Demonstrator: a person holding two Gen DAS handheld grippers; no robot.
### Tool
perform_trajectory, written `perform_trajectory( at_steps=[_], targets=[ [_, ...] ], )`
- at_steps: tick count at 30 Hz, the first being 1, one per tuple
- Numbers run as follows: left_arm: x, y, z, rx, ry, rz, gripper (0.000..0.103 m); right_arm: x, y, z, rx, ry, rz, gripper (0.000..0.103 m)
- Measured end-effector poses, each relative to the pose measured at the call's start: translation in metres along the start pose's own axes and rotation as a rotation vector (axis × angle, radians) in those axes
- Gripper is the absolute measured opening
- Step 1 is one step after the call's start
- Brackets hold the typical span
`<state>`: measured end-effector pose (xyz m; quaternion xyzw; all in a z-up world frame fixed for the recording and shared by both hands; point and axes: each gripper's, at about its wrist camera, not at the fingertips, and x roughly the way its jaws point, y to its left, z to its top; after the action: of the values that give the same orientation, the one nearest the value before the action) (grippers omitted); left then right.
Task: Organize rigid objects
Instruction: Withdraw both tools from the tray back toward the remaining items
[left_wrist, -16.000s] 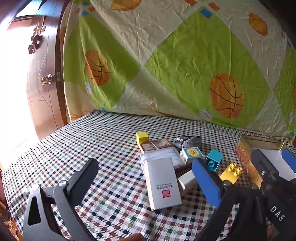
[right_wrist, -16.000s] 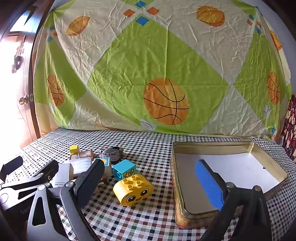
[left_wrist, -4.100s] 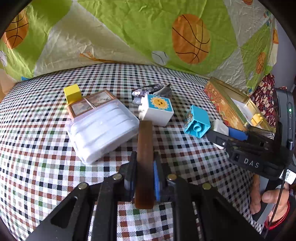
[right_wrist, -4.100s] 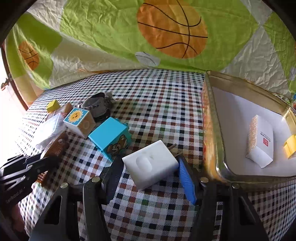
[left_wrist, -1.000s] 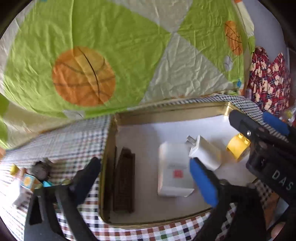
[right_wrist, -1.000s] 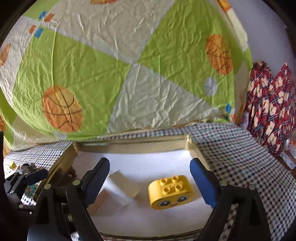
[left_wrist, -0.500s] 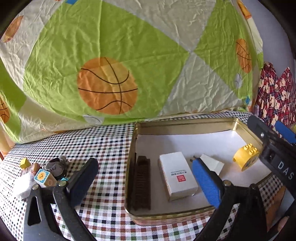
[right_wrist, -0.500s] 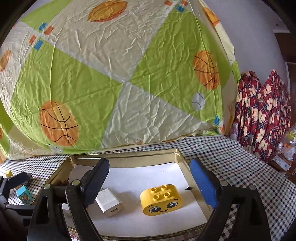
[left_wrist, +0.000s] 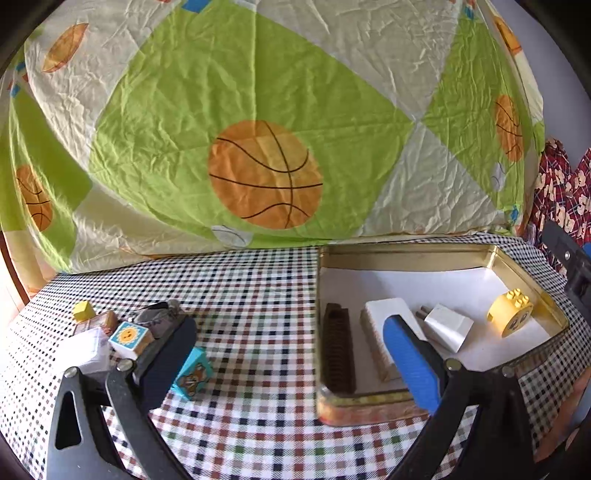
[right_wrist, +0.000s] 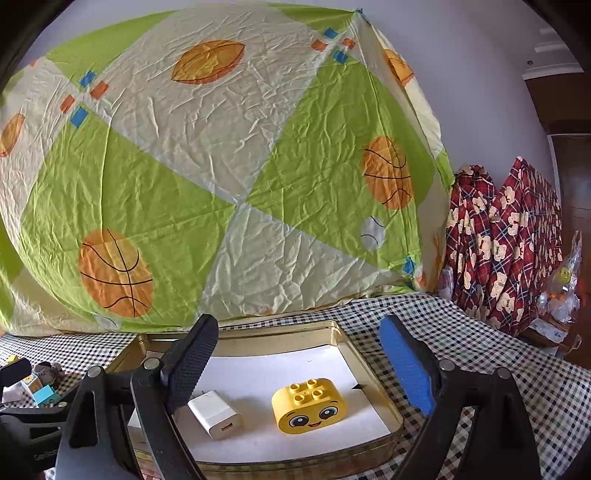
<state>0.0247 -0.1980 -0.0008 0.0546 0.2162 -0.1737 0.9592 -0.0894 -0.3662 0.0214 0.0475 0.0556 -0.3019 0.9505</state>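
Gold tin (left_wrist: 406, 254) on checked tabletop (left_wrist: 251, 295) serves as landmark. Inside tin: brown comb (left_wrist: 338, 350) along left wall, white box (left_wrist: 380, 332) beside it, white charger (left_wrist: 448, 326) further right, yellow face brick (left_wrist: 511, 314) at right wall.

Left of tin, well apart: blue brick (left_wrist: 192, 373), sun cube (left_wrist: 129, 338), small yellow cube (left_wrist: 84, 311), grey clutter.

Left tongs (left_wrist: 291, 362): wide open, empty; blue pad partly covers white box.

Right tongs (right_wrist: 295, 365): wide open, empty, above tin.

Right wrist view alone shows brick's face, charger's port, red plaid fabric (right_wrist: 498, 240) right of tin; comb hidden there.
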Motion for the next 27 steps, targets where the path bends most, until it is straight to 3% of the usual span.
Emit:
perform_trajectory(
  at_steps=[20,27],
  targets=[
    [-0.017,0.083,-0.016,-0.052,0.043,0.055,0.102,-0.040,0.044,-0.014,-0.024,0.010,0.027,0.091],
    [-0.013,0.116,-0.017,-0.043,0.078,0.081,0.102,-0.051,0.068,-0.019,-0.019,0.037,0.076,0.091]
  ],
)
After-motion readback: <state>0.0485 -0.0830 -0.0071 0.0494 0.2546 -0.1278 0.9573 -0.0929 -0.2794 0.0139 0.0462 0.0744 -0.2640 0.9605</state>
